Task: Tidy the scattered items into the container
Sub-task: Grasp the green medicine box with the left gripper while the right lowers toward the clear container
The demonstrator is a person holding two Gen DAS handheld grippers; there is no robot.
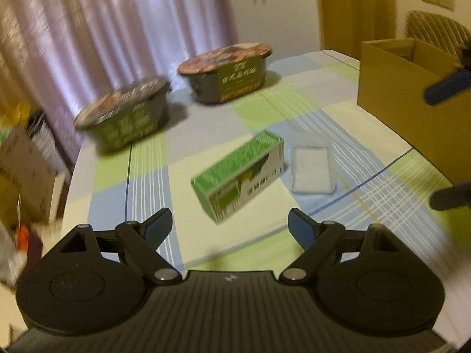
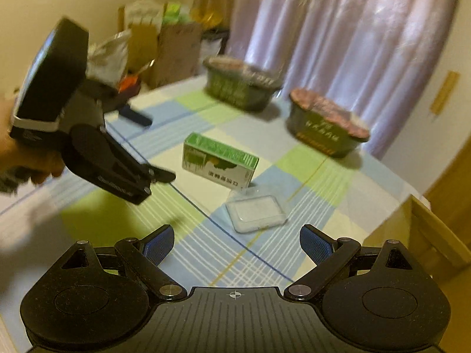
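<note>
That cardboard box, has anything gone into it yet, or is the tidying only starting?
Nothing looks done: what shows of the box looks empty. Both grippers, left and right, are open and hold nothing. Still on the table: green carton, clear case, two noodle bowls.

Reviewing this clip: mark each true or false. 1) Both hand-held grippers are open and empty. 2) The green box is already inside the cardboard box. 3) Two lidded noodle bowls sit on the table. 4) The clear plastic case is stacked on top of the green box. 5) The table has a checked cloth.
1) True: the left hand-held gripper and right hand-held gripper have their jaws apart, holding nothing.
2) False: the green box lies on the table; the cardboard box stands apart from it.
3) True: the noodle bowls stand near the curtain.
4) False: the clear plastic case lies on the cloth beside it.
5) True: the checked cloth is green, blue and cream.
</note>
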